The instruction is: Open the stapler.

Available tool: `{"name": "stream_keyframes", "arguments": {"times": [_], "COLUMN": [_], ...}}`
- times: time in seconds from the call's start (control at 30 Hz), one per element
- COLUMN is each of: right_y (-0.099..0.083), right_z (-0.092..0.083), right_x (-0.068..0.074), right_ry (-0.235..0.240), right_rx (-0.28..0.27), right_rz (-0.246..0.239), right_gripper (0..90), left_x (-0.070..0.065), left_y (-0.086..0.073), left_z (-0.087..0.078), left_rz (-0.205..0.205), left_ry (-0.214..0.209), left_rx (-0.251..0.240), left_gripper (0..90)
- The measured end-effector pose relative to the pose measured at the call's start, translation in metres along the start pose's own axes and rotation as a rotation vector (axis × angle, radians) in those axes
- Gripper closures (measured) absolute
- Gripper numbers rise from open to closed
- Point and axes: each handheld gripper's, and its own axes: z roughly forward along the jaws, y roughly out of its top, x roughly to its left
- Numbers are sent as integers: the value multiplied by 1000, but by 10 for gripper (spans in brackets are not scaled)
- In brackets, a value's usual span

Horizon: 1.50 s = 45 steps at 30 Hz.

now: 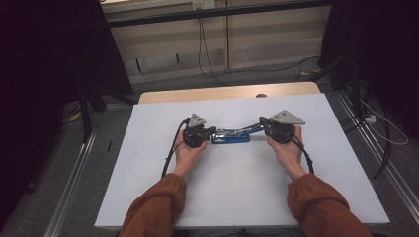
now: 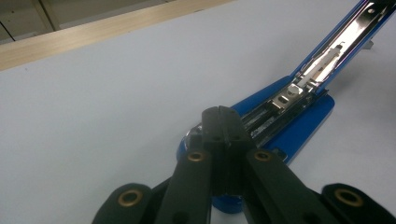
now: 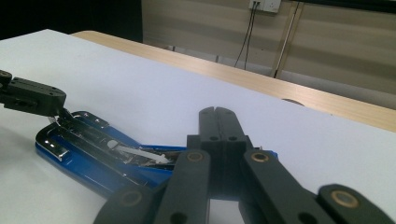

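High view. A white table (image 1: 237, 197) takes up the centre of the frame, and a blue stapler (image 1: 230, 137) lies near its middle with its top arm swung open, rising toward the right. The left gripper (image 1: 213, 130), held in the person's left hand (image 1: 187, 150), meets the stapler's base at its left end. The right gripper (image 1: 261, 121), in the right hand (image 1: 287, 148), meets the raised arm at its right end. Orange sleeves (image 1: 316, 202) enter at the bottom edge.

Left gripper view. The two black jaws rise from the bottom centre and are pressed tip to tip over the near end of the stapler (image 2: 299, 116); whether they pinch the base cannot be told. The opened metal arm (image 2: 341, 39) runs to the upper right corner.

Right gripper view. The jaws stand at centre with tips together, the stapler (image 3: 88, 156) lying just behind them at lower left. The left gripper (image 3: 58, 105) sits on the stapler's far end at the left edge. A wooden table edge (image 3: 261, 81) crosses behind.
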Motion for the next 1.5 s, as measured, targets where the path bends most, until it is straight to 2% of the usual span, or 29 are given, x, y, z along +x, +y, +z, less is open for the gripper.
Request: {"name": "stream_keyframes", "arguments": {"times": [0.5, 0.83, 1.13, 1.2, 1.37, 1.5], "right_y": [-10, -18, -18, -19, -18, -18], "right_z": [3, 6, 7, 7, 7, 7], "right_x": [-4, -7, -7, -8, -8, -7], "right_ry": [7, 3, 4, 10, 7, 11], "right_rx": [41, 82, 83, 81, 81, 80], "right_rz": [26, 22, 18, 35, 21, 17], "right_gripper": [900, 900, 900, 900, 900, 900], "left_x": [0, 0, 0, 0, 0, 2], "left_y": [0, 0, 1, 0, 1, 1], "left_z": [0, 0, 0, 0, 0, -1], "left_rz": [1, 1, -6, -9, -11, -13], "left_ry": [-2, -3, 1, 0, 2, -17], "left_rx": [1, 2, 4, 3, 4, -10], "left_gripper": [900, 900, 900, 900, 900, 900]}}
